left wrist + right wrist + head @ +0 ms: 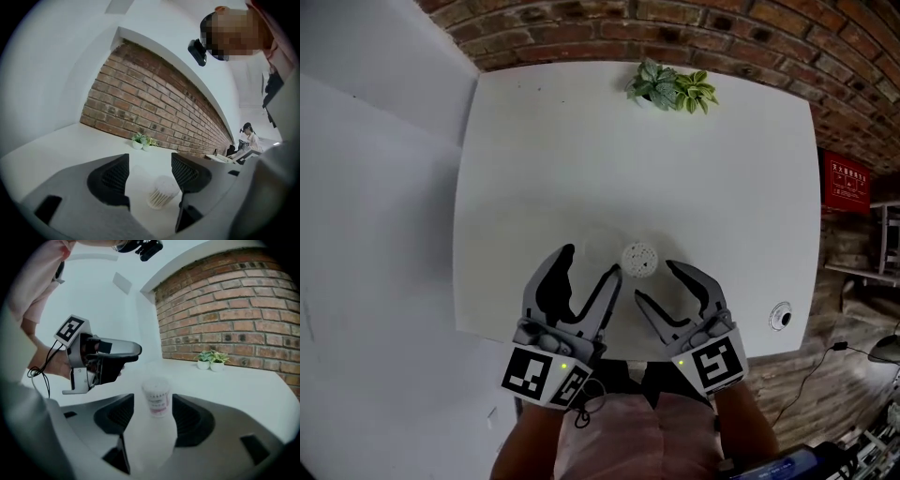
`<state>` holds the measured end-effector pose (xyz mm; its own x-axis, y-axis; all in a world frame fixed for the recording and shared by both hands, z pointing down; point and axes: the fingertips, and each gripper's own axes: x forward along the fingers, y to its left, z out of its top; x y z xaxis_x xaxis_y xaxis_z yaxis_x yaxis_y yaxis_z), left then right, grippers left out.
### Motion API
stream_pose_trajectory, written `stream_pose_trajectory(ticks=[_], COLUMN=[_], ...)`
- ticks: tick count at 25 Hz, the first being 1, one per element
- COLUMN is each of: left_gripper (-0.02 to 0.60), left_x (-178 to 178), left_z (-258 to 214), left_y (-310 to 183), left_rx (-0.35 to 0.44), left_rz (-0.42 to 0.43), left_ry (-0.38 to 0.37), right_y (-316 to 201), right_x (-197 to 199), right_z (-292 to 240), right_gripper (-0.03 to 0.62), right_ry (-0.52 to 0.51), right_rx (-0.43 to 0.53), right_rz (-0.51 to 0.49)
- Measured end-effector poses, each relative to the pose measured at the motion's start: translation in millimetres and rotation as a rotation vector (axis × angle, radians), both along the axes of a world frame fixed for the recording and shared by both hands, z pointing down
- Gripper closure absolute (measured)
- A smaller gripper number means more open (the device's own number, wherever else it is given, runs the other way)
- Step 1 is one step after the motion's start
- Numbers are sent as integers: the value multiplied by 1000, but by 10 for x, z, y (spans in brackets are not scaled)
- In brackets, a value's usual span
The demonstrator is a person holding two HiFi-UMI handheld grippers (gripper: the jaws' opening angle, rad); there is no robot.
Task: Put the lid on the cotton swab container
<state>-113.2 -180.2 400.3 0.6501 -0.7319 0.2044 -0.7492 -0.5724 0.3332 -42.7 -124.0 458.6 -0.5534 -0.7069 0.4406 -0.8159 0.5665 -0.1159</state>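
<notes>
The counter looks smooth, matt white, the wall at its twelve o'clock is rough red brick, the cotton swab container is cloudy see-through plastic, and the left hand-held gripper and right hand-held gripper are matt grey plastic with finely gridded black pads.

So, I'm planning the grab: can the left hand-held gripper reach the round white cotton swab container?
Probably yes: the open left hand-held gripper has the round white cotton swab container close ahead, with no visible obstacle.

A white table stands against a red brick wall, small potted plants at its far edge
</notes>
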Motion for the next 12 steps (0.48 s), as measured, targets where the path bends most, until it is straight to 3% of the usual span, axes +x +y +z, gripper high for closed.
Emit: stream_pose_trajectory(ticks=[7, 12], left_gripper=[270, 250], left_x=[66, 137], left_z=[231, 268], left_y=[-5, 6], left_rx=[-34, -35], left_rz=[28, 61], left_ry=[30, 50], right_y=[-49, -151], right_x=[-18, 29], right_z=[204, 236], right_gripper=[339, 384], right_ry=[59, 52], right_rx=[-23, -18], right_rz=[10, 8])
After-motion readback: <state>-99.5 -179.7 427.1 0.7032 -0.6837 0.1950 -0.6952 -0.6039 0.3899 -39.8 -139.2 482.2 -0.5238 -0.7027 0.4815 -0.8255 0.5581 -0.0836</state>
